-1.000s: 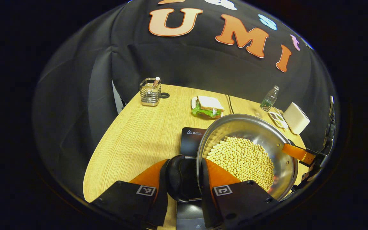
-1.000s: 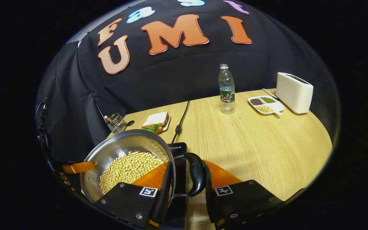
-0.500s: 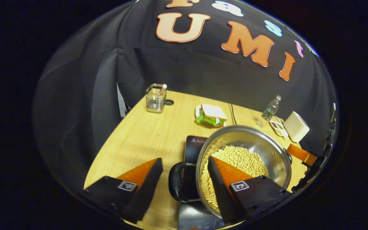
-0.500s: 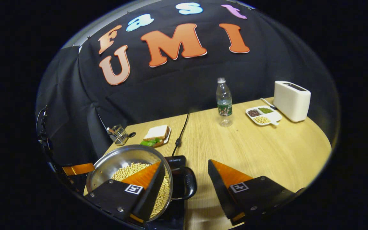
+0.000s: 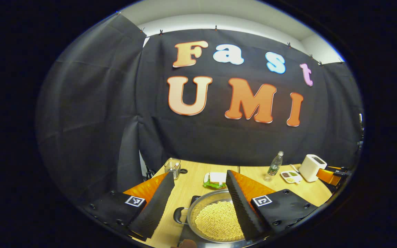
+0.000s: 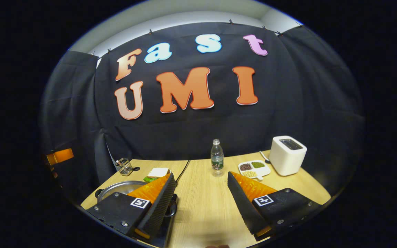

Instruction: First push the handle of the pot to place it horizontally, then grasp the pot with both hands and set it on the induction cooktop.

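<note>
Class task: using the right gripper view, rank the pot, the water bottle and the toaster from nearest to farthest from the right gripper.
1. Pot, low left, beside the right gripper.
2. Water bottle, ahead, mid-table.
3. Toaster, far right, by the wall.

Round stainless-steel pot [image 5: 219, 220]: upright, open-topped, filled with pale yellow beans, 1 black loop handle visible at left side, lying horizontal. Sits on flat black induction cooktop [image 5: 195, 199], which lies on light wooden table [image 6: 205, 203].
</note>
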{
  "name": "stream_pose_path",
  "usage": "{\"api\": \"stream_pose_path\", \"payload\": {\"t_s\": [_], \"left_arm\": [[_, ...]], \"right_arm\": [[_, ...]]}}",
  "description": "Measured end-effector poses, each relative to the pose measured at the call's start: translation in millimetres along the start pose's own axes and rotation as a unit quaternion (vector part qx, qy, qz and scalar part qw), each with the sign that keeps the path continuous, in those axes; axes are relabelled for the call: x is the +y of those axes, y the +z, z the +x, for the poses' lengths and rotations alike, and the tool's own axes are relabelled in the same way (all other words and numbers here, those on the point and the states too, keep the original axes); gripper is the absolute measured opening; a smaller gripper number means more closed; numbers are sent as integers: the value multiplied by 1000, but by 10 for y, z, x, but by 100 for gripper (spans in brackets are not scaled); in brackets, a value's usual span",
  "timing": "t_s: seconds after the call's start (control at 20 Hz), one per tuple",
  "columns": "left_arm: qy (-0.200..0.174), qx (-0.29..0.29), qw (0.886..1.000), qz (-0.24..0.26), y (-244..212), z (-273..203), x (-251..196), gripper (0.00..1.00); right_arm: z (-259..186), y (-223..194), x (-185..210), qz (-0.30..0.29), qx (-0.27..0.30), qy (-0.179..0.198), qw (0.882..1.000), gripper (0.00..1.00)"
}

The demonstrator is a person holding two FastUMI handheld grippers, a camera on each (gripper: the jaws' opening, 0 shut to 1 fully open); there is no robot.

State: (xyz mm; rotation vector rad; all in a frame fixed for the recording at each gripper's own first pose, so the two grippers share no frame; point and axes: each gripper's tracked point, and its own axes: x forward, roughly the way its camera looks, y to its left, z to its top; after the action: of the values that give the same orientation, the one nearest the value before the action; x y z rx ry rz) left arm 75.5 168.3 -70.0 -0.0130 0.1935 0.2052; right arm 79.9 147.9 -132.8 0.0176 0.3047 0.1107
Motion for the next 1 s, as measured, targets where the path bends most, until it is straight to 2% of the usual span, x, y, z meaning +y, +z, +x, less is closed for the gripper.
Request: {"api": "stream_pose_path", "payload": {"t_s": [0.15, 0.4, 0.5, 0.65, 1.0], "left_arm": [[-8, -64, 998, 16, 443, -402, -368, 97], [-92, -74, 993, -8, 599, -995, -1301, 97], [-106, -84, 991, 4, 656, -1137, -1532, 97], [-131, -97, 987, 11, 747, -1329, -1921, 97], [-173, -106, 979, 29, 774, -1617, -2522, 97]], "right_arm": [[-369, 400, -179, -16, -45, 3, 999, 94], [-899, 805, -513, -38, -88, 2, 995, 94], [-1103, 923, -616, -38, -102, 9, 994, 94], [-1302, 1009, -850, -32, -114, 5, 993, 94], [-1529, 1037, -1291, -18, -124, -21, 992, 94]]}}
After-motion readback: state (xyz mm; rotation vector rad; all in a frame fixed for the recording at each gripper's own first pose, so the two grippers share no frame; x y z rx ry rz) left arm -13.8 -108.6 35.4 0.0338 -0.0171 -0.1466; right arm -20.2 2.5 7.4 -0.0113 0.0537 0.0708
